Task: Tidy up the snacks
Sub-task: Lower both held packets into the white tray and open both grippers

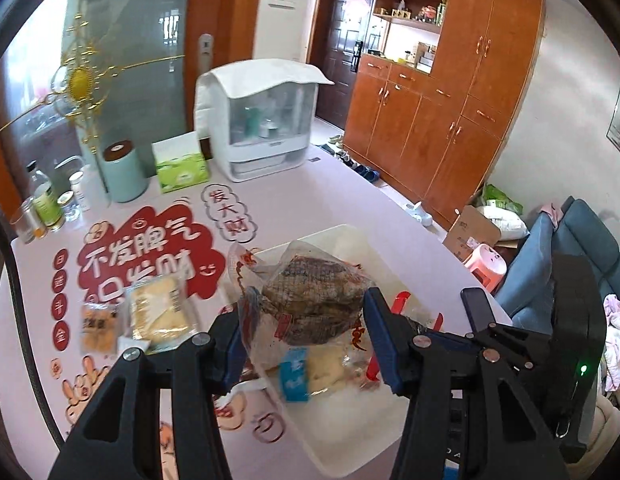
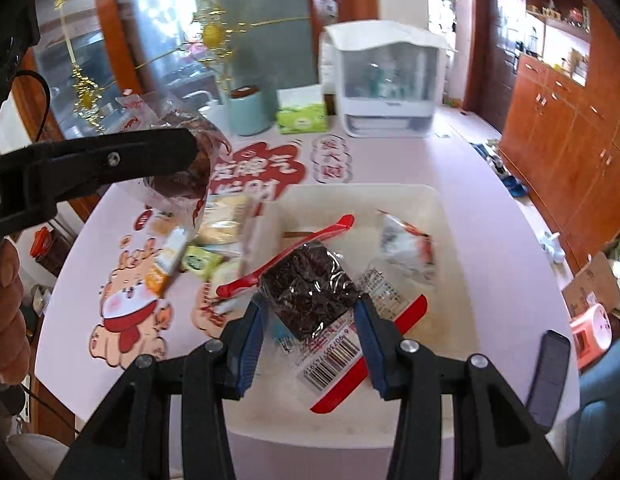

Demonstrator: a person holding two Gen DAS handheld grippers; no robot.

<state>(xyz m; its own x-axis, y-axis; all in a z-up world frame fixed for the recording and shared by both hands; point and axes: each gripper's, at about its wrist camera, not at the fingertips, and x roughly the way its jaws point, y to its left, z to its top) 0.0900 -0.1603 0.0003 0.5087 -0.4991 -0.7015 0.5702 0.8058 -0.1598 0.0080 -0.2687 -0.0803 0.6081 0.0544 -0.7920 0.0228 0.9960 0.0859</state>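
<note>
My left gripper [image 1: 306, 340] is shut on a clear, red-printed bag of brown dried snack [image 1: 313, 300], held in the air over the white bin [image 1: 349, 236]. The right wrist view shows that gripper [image 2: 190, 152] at the left with the bag [image 2: 178, 180] hanging from it. My right gripper [image 2: 310, 340] is shut on a clear packet of dark snack [image 2: 310, 288] with red edges and a barcode, above the white bin [image 2: 441, 208]. A small white-and-red packet [image 2: 405, 248] lies in the bin. Yellow pastry packets [image 1: 158, 312] and an orange one [image 1: 96, 328] lie on the table left of the bin.
At the table's far side stand a mint canister [image 1: 122, 172], a green tissue box [image 1: 182, 164], a white dispenser cabinet [image 1: 266, 120] and bottles [image 1: 46, 200]. A person's hand [image 2: 6, 292] is at the left. Right of the table edge are a pink stool [image 1: 485, 264] and a blue sofa [image 1: 569, 248].
</note>
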